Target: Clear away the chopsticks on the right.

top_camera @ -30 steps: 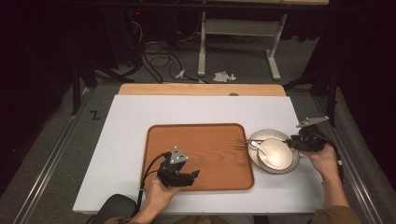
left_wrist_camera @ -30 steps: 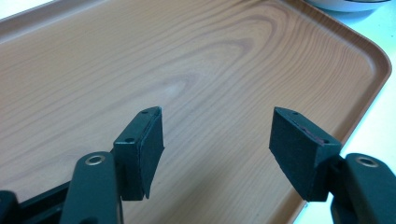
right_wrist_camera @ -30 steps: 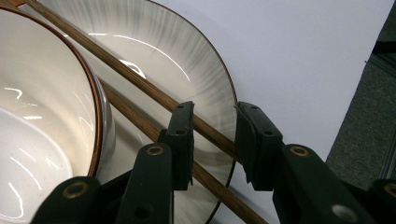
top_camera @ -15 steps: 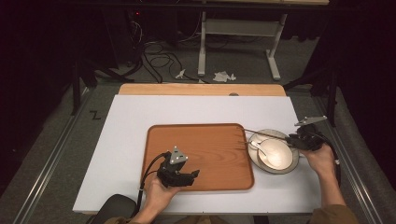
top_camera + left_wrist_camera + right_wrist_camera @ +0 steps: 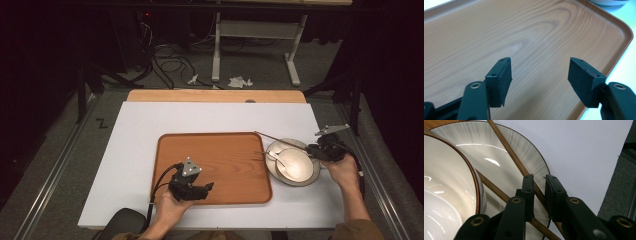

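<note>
Black right tongs (image 5: 539,178), jaws nearly together, grasping one thin brown wooden chopstick (image 5: 519,163) that lies across the pale grey round plate (image 5: 506,152). Second chopstick (image 5: 491,186) crosses beneath, beside the white brown-rimmed bowl (image 5: 446,187) on that plate. Black left tongs (image 5: 540,73), released, jaws wide apart, empty, above the rectangular wooden tray (image 5: 529,30) near its front edge. Tray and plate rest on the white counter (image 5: 135,130). Since one second ago: right tongs have shifted slightly toward the plate; left tongs unchanged.
</note>
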Demonstrator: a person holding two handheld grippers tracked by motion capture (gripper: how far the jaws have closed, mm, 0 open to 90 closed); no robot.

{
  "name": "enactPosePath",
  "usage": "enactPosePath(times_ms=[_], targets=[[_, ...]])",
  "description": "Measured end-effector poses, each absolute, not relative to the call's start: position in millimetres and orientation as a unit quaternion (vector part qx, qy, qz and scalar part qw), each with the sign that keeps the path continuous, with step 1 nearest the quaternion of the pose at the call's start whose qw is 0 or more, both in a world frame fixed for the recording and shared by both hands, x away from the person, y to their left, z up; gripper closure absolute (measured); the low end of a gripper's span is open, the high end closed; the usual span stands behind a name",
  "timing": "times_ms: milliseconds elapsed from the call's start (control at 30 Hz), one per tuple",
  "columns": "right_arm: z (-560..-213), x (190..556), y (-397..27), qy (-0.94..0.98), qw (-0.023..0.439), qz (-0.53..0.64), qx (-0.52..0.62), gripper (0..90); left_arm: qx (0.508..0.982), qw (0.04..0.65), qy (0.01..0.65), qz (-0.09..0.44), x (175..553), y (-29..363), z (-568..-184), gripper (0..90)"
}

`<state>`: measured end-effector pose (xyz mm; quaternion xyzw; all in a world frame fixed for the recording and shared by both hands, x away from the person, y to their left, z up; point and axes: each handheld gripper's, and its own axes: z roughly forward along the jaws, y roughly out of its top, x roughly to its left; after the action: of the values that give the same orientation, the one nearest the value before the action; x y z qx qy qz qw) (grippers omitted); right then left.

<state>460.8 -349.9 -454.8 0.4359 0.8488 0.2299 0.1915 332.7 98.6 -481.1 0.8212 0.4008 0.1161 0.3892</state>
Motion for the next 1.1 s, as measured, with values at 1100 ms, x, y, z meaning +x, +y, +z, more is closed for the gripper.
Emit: enactPosePath(times_ms=[1100], targets=[[-457.0,458.6,-348.8,0.850,0.237,0.231,0.410,85.2,0.821,0.391,0.400,0.119,331.0,99.6,-480.3,35.4]])
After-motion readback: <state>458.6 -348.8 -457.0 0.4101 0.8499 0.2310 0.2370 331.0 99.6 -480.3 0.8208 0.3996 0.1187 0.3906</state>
